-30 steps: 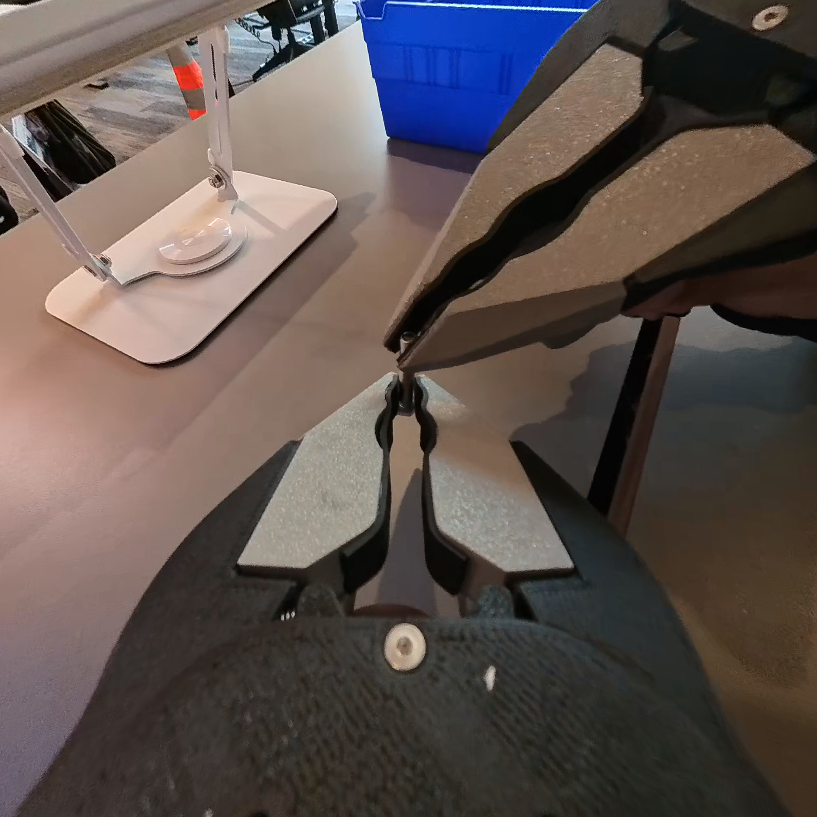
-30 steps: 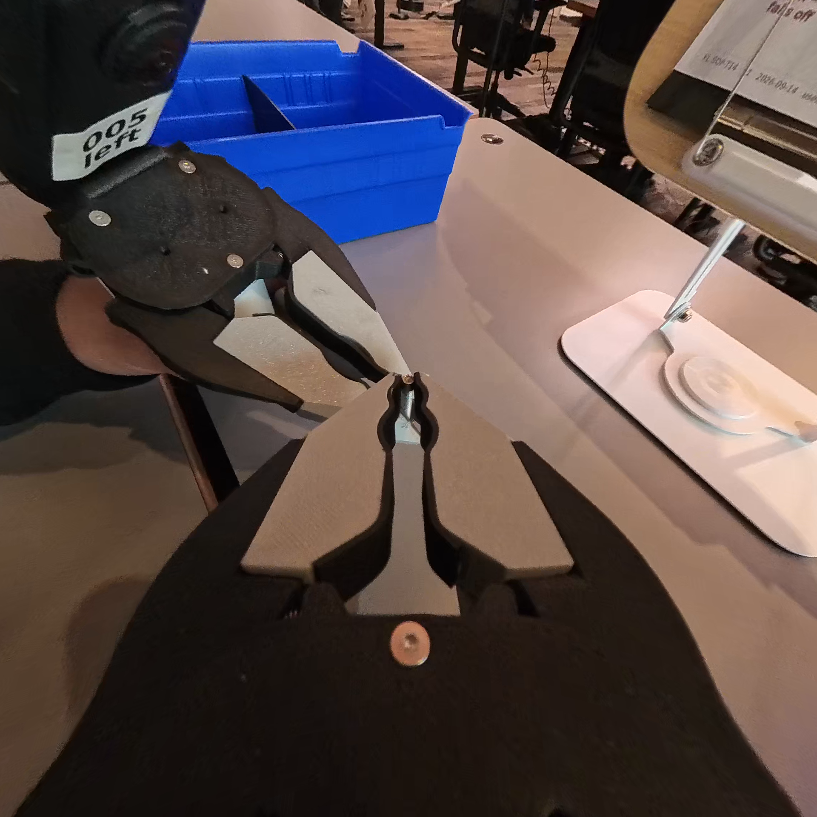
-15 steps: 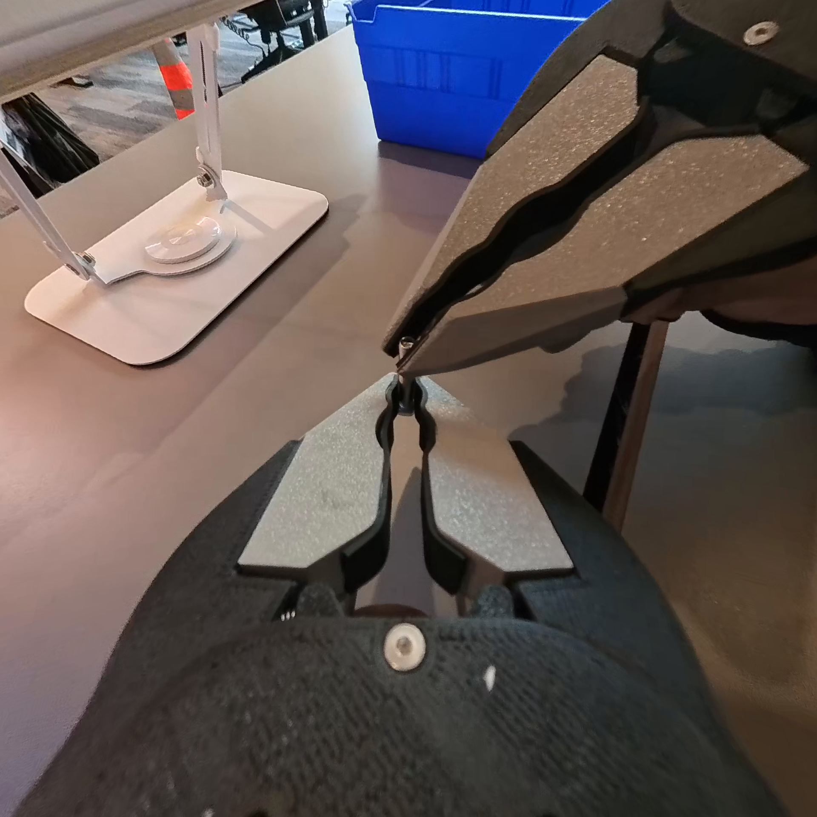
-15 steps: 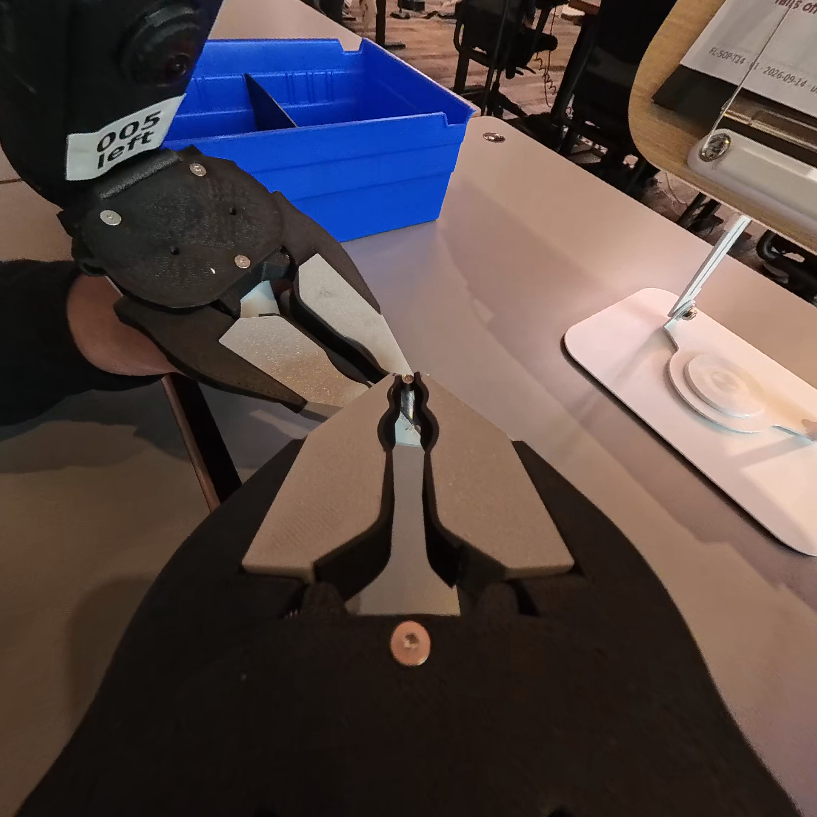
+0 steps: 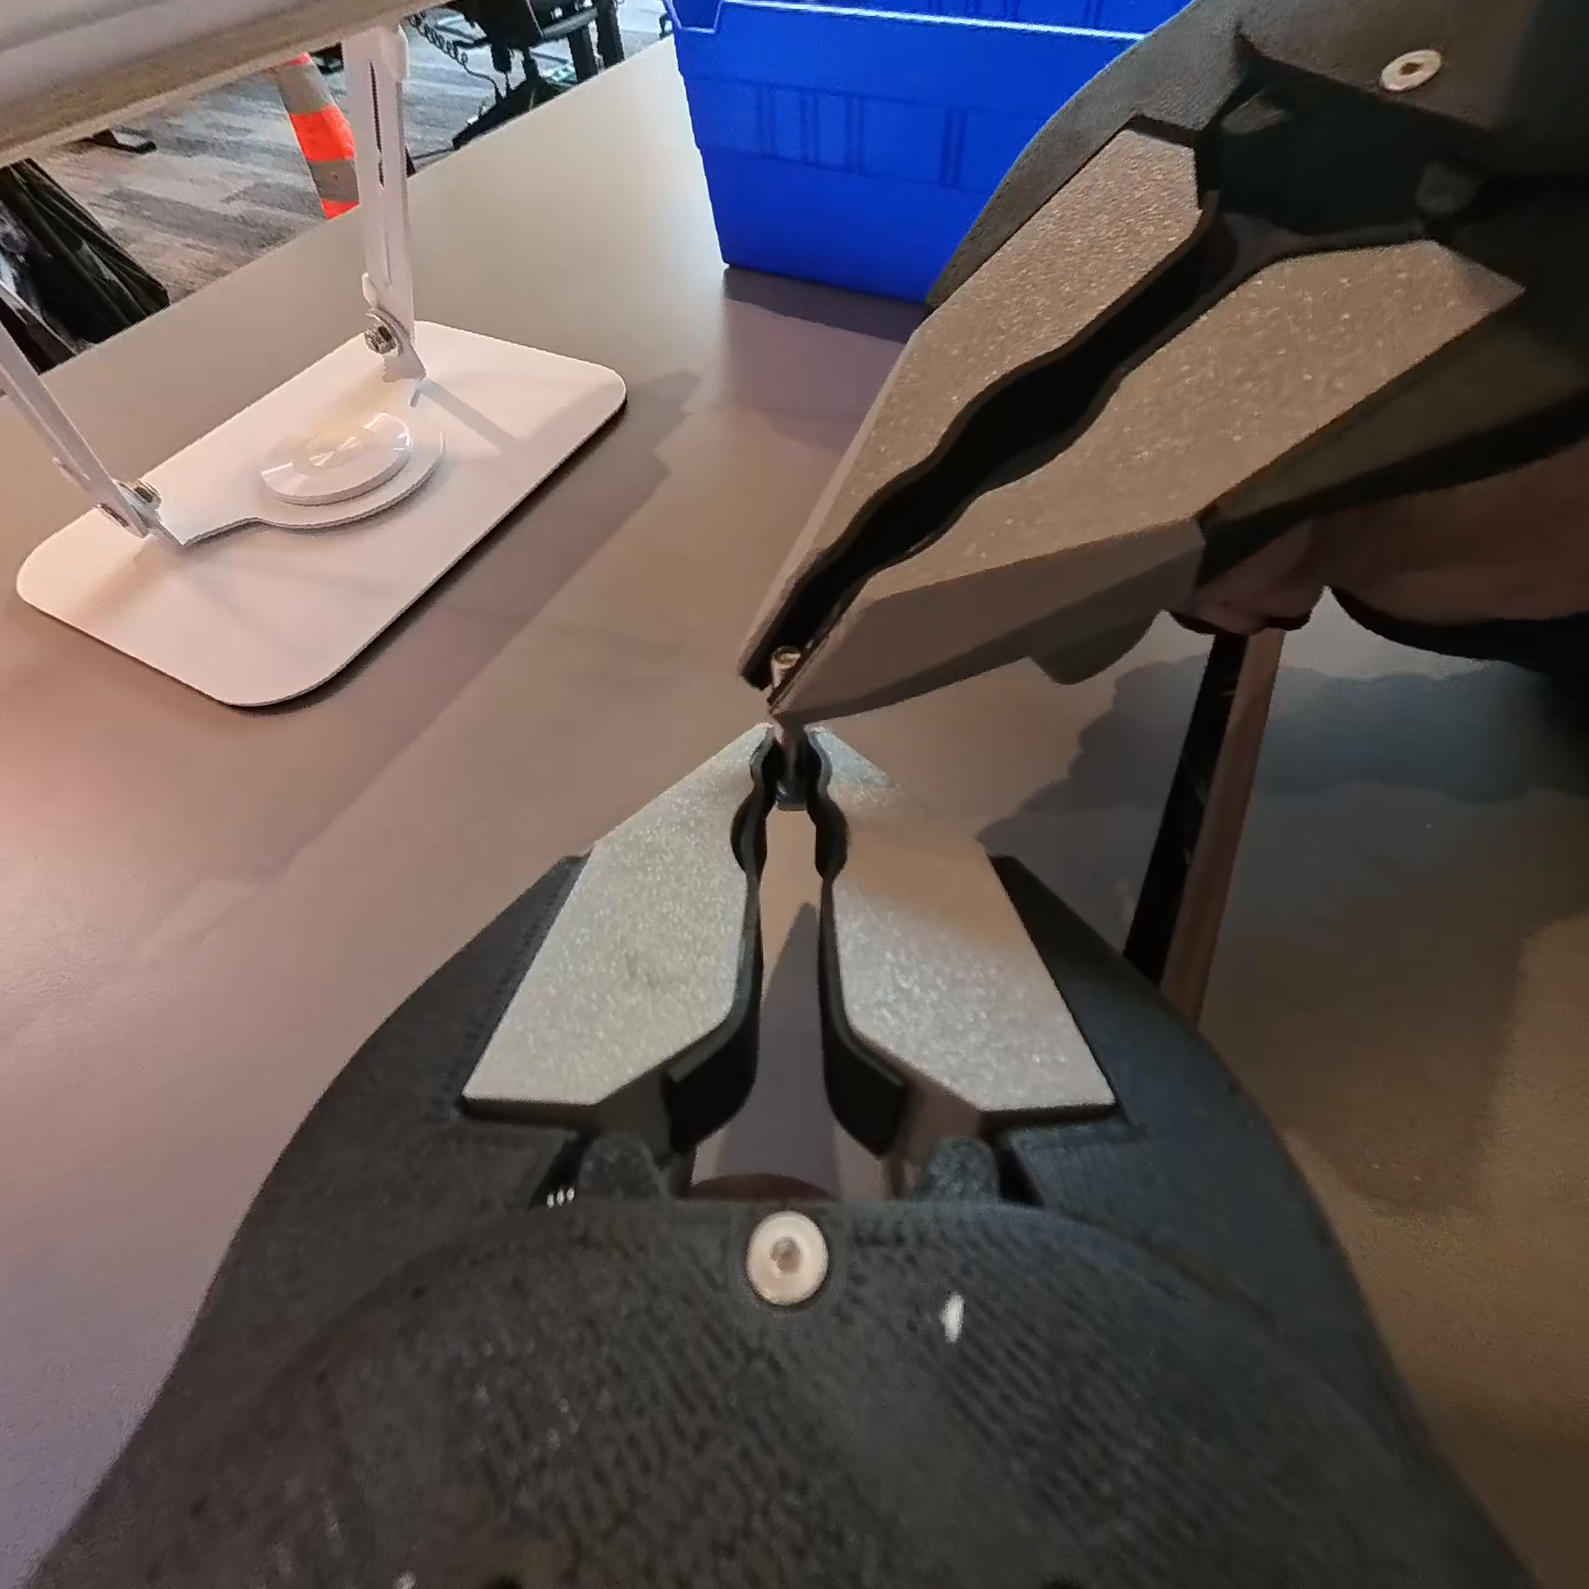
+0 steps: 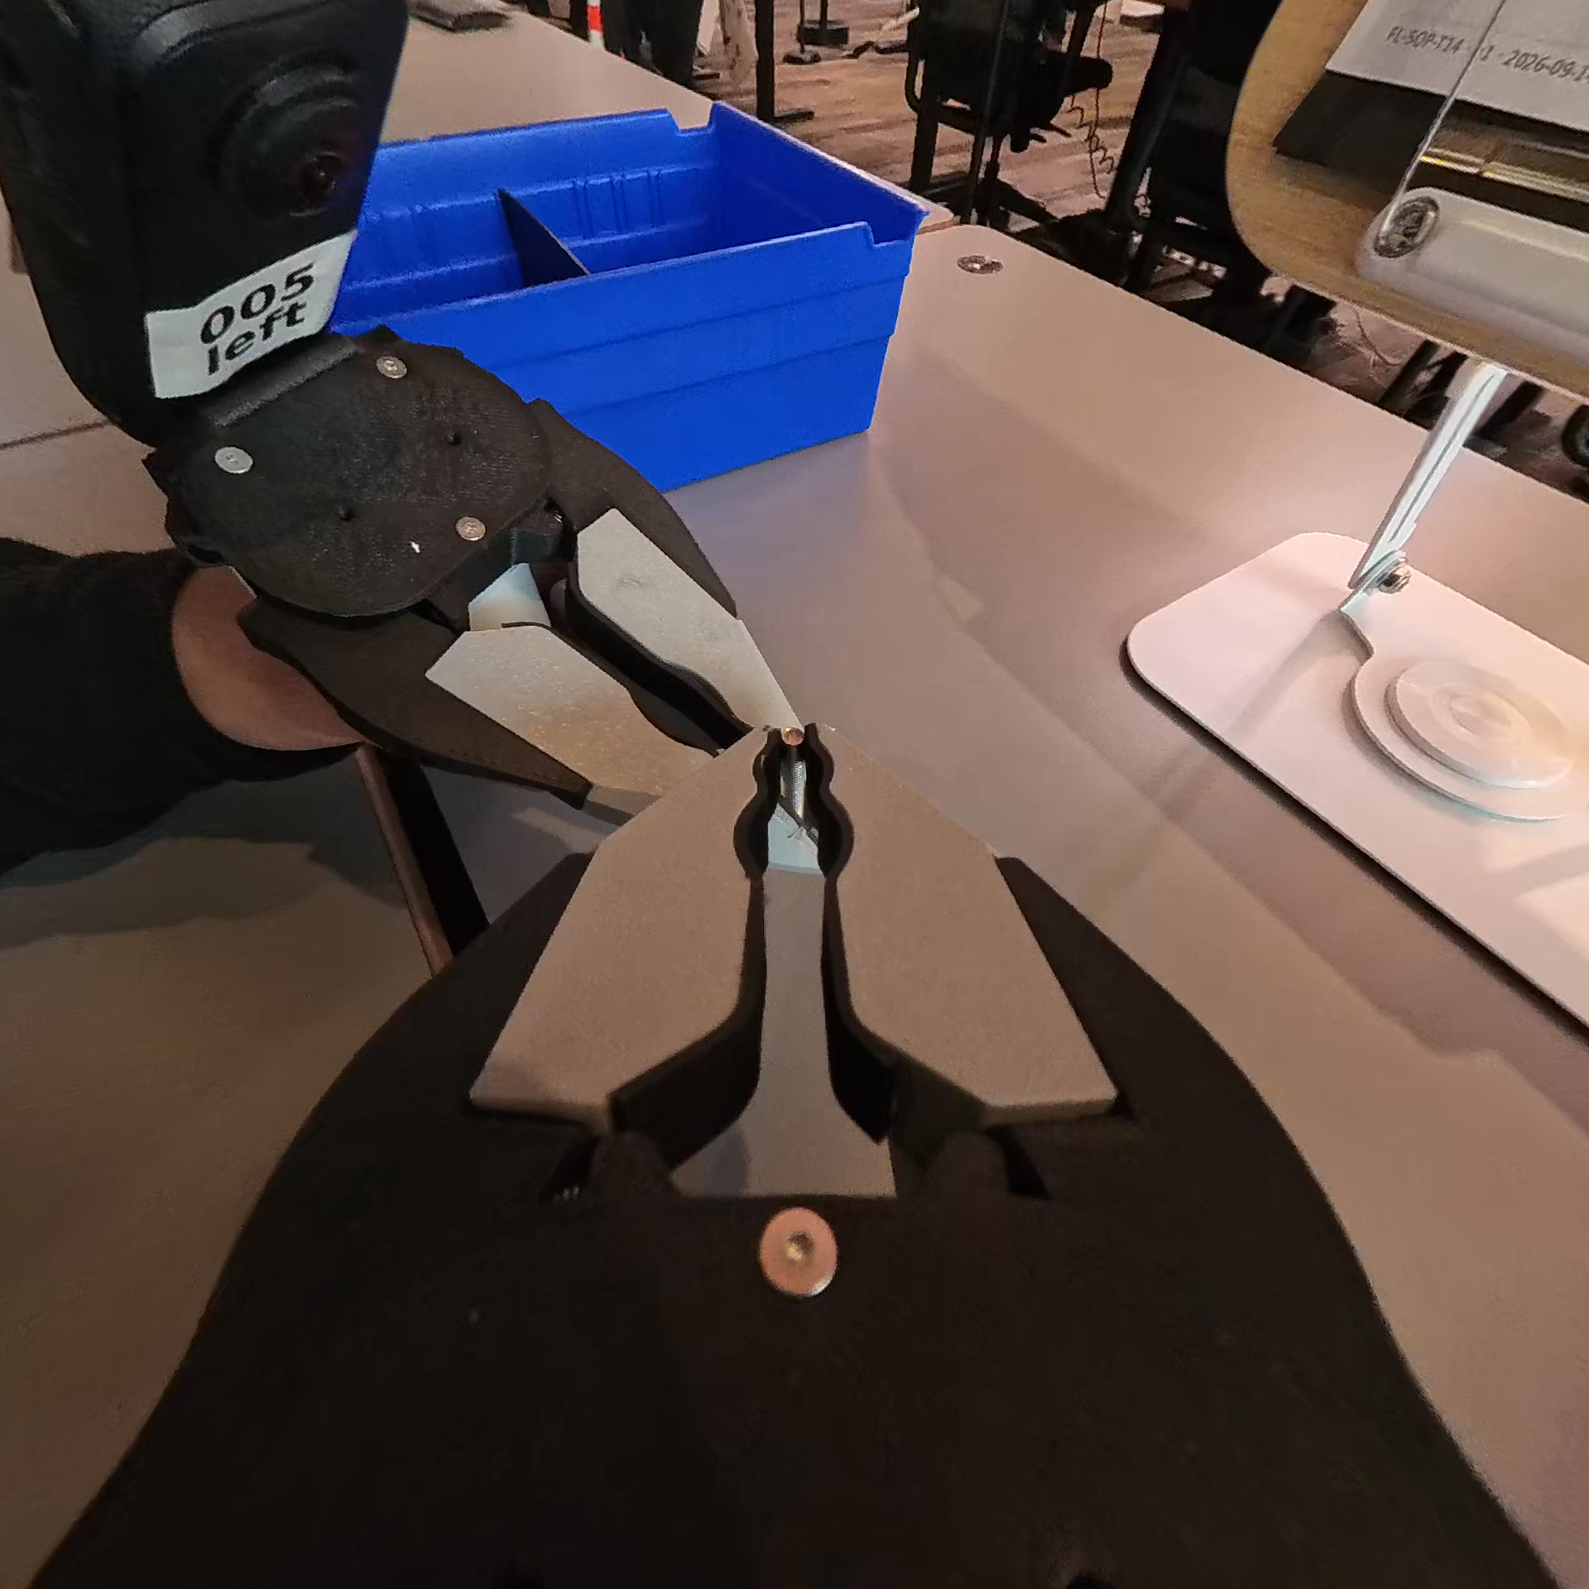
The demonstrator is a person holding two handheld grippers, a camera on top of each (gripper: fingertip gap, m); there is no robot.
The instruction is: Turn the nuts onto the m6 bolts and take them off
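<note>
In the left wrist view my left gripper (image 5: 787,750) is shut on a small dark nut (image 5: 788,778) at its tips. My right gripper (image 5: 778,675) comes in from the upper right, shut on a silver m6 bolt (image 5: 782,659). The two grippers meet tip to tip above the table. In the right wrist view my right gripper (image 6: 795,741) holds the bolt (image 6: 798,787), with its threaded shaft showing between the fingers. The left gripper (image 6: 757,731) reaches in from the left. The nut is hidden there.
A blue divided bin (image 6: 688,361) stands at the back and also shows in the left wrist view (image 5: 817,155). A white stand base (image 5: 258,602) lies to one side and also shows in the right wrist view (image 6: 1273,671). A dark narrow bar (image 6: 413,825) runs under the hand. Both grippers' tips are close together, under 4 cm apart.
Both grippers stay shut and tip to tip. The left gripper has turned slightly about the bolt, so the stand and bin have shifted a little in its view.
</note>
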